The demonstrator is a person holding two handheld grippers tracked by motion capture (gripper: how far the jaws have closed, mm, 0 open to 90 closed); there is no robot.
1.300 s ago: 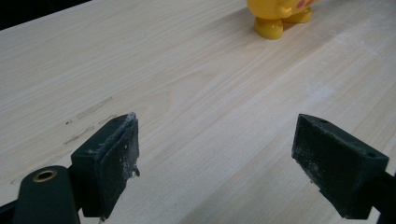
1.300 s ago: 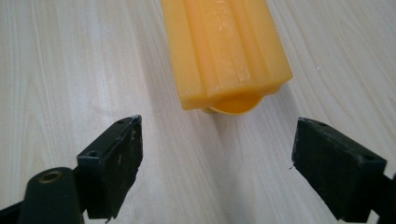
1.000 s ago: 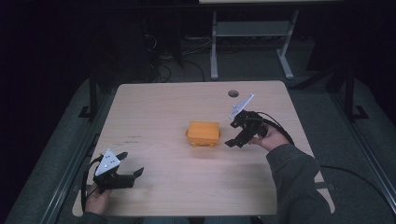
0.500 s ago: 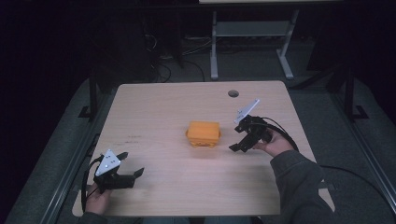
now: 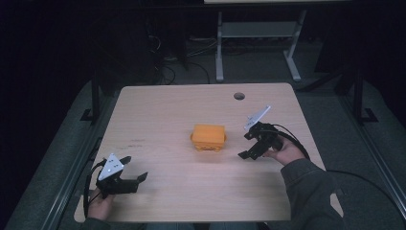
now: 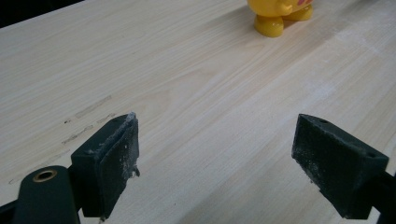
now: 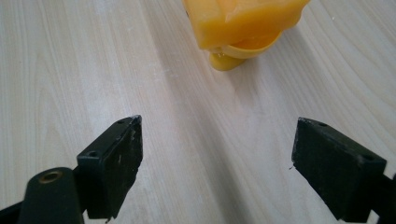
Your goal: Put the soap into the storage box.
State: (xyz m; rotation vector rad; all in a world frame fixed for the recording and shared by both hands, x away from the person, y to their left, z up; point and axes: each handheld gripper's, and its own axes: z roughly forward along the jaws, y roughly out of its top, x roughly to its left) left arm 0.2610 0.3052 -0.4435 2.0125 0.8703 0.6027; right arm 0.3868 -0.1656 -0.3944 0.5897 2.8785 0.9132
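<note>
No readable text anywhere on the table

Standing here, I can make out no word, number, brand or label. The orange block-shaped toy at the middle of the table has plain orange faces in the high view, and some small red patches on it in the left gripper view form no letters I can read. The grey three-cornered plates on the left gripper, nearer me and left of the toy, and on the right gripper, just right of the toy, carry a few dark specks too small to tell as signs.
</note>
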